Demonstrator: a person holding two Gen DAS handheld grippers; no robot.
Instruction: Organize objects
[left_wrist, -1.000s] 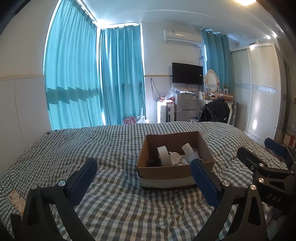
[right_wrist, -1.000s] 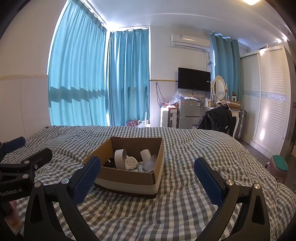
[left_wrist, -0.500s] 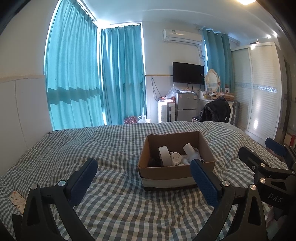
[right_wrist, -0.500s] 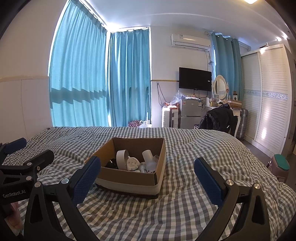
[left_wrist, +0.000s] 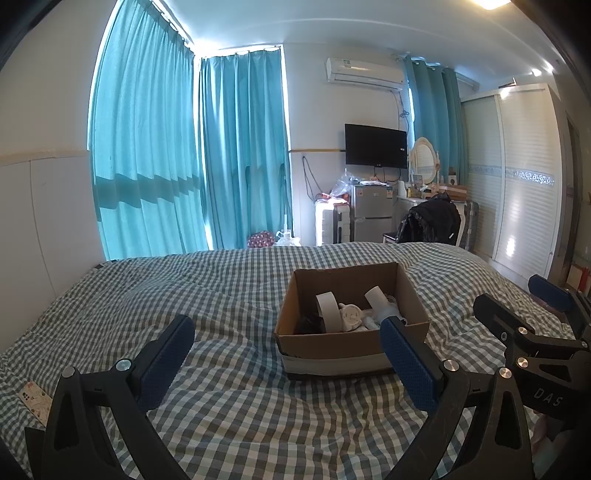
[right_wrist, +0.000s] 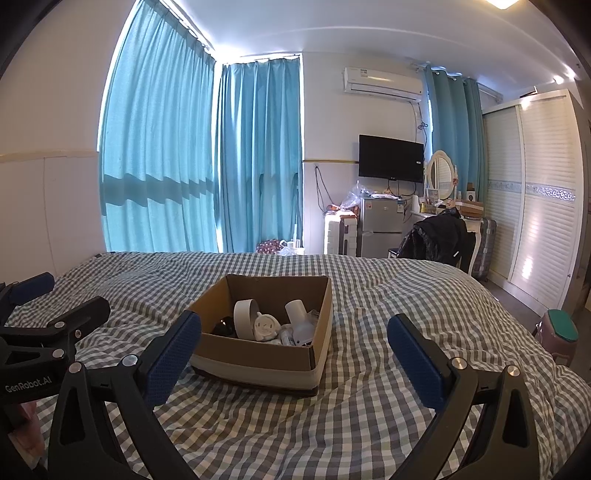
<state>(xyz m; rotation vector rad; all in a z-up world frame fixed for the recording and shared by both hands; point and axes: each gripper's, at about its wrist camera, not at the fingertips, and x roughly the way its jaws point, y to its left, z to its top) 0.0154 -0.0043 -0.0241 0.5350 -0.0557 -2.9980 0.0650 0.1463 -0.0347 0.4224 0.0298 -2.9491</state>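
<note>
Left gripper (left_wrist: 286, 354): spread wide, blue pads apart, nothing between them; held above the checked bed cover (left_wrist: 229, 413), just short of the cardboard box (left_wrist: 351, 345); right-hand pad overlapping the box's near right corner in its own view.
Right gripper (right_wrist: 293, 356): equally wide, holding nothing, touching nothing; hanging near the box's front side, its left-hand pad across the box's near left corner.
Cardboard box: open-topped, resting on the bed, pale band round its base.
Box contents: roll of white tape (right_wrist: 246, 323) standing on edge, small white figure with a face (right_wrist: 265, 326) just beside it, white cylinder (right_wrist: 297, 310) farther right, something dark (right_wrist: 225, 326) at the left; the rest too jumbled to name.
Left wrist view only: patterned card (left_wrist: 35, 400) at the bed's edge, far left of the box; right gripper's frame to the box's right.
Right wrist view only: green-topped stool (right_wrist: 559, 334) on the floor, far right of the box; left gripper's frame marked "GenRobot.AI" to the box's left.
</note>
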